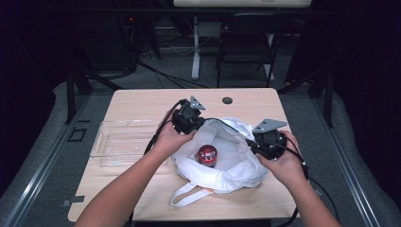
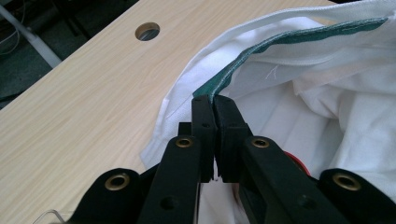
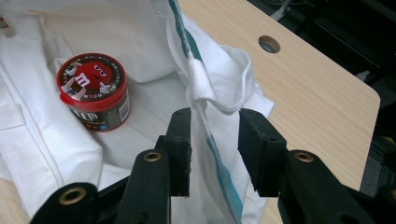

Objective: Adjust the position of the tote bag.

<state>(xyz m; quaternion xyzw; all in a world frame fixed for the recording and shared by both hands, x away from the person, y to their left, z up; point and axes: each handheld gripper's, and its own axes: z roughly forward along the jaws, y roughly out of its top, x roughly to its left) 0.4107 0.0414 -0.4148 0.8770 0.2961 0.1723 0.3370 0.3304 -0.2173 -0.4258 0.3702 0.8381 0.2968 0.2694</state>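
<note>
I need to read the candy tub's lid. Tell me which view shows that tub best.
The right gripper view: the red-lidded candy tub sits close and whole inside the white bag, lid print legible. The high view shows it small; the left gripper view shows a red sliver behind the jaws.

A light wooden tabletop is seen, with a clear plastic tray laid near its left edge and a white cloth bag toward its right.

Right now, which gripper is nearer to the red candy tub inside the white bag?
Roughly even; the left looks slightly nearer. The left gripper pinches the bag rim just beyond the candy tub. The right gripper straddles the rim, open, to the tub's right.
</note>
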